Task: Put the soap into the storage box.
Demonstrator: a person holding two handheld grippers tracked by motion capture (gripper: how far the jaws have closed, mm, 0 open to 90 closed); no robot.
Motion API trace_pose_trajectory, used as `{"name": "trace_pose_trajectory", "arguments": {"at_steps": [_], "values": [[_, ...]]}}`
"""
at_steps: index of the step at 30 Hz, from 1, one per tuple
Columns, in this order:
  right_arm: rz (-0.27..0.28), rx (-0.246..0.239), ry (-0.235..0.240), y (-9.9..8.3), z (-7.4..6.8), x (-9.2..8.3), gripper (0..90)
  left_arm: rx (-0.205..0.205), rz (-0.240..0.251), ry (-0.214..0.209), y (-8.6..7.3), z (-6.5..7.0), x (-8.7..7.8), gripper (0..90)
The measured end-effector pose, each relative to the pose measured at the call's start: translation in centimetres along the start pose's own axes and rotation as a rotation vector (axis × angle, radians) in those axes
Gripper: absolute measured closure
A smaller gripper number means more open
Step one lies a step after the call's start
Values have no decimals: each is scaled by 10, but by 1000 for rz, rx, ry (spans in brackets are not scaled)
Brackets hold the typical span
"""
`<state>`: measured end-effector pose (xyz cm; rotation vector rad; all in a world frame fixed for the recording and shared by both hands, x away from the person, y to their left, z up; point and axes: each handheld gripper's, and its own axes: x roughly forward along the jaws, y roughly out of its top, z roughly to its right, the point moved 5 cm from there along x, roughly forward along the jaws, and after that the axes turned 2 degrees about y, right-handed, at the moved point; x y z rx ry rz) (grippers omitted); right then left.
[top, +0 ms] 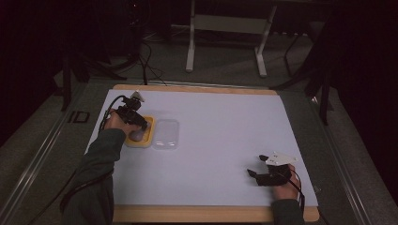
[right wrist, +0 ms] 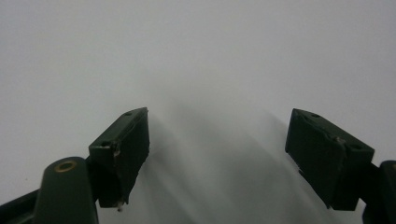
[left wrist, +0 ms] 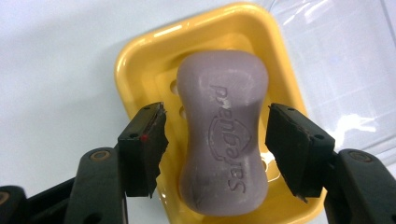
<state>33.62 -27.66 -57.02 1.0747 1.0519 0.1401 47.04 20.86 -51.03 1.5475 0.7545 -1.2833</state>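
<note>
Both fingers flank the soap in its dish, untouched.

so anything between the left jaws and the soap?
Nothing visible. The soap lies in the yellow dish, between the open left gripper pads, with a gap on each side.

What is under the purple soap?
The soap lies in a yellow dish. Beside the soap you can see little drain holes in the dish floor. The floor right under the soap is covered, so any holes there are hidden.
</note>
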Motion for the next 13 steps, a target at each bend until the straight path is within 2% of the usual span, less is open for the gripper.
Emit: {"name": "trace_pose_trajectory", "arguments": {"at_steps": [4, 11, 13], "values": [[0, 0, -1, 0, 0, 0, 214, 14, 39, -9, 3, 3, -10, 379], [0, 0, 0, 0, 0, 0, 214, 65, 74, -20, 4, 13, -20, 371], [-1, 2, 1, 0, 0, 0, 214, 83, 96, 8, 3, 17, -23, 368]]}}
